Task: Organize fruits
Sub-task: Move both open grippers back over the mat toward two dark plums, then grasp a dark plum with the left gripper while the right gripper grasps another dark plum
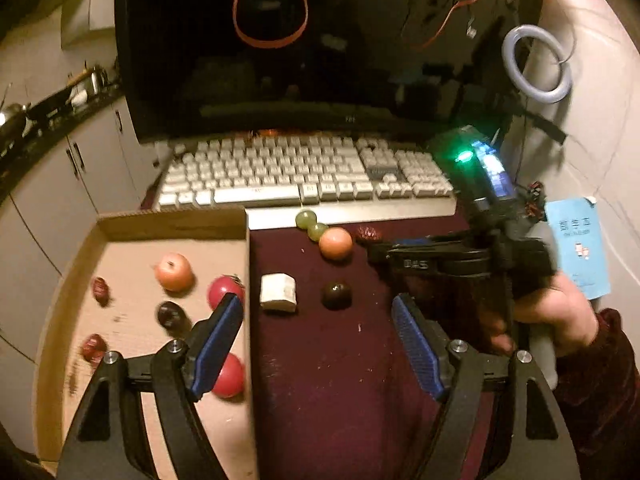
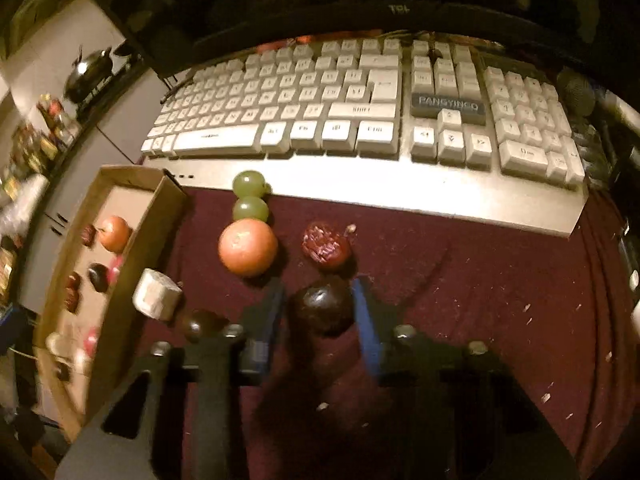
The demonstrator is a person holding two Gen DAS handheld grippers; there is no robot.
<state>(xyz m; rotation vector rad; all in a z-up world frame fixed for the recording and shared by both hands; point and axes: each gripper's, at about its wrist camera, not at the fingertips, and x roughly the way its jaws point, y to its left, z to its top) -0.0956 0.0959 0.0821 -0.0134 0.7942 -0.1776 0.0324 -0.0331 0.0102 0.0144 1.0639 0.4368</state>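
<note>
Cardboard tray [image 1: 120, 228] holding several fruits; left gripper [image 1: 318, 322] spread, empty; right gripper [image 2: 320, 308] pinching dark plum [image 2: 322, 310].

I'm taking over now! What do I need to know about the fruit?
Left tool: open, empty.
Right tool: around a dark plum on the mat; grip unclear.
Done: several fruits lie in the box.
Left: that plum, another dark fruit, an orange, two grapes and a red fruit, all on the mat.
</note>
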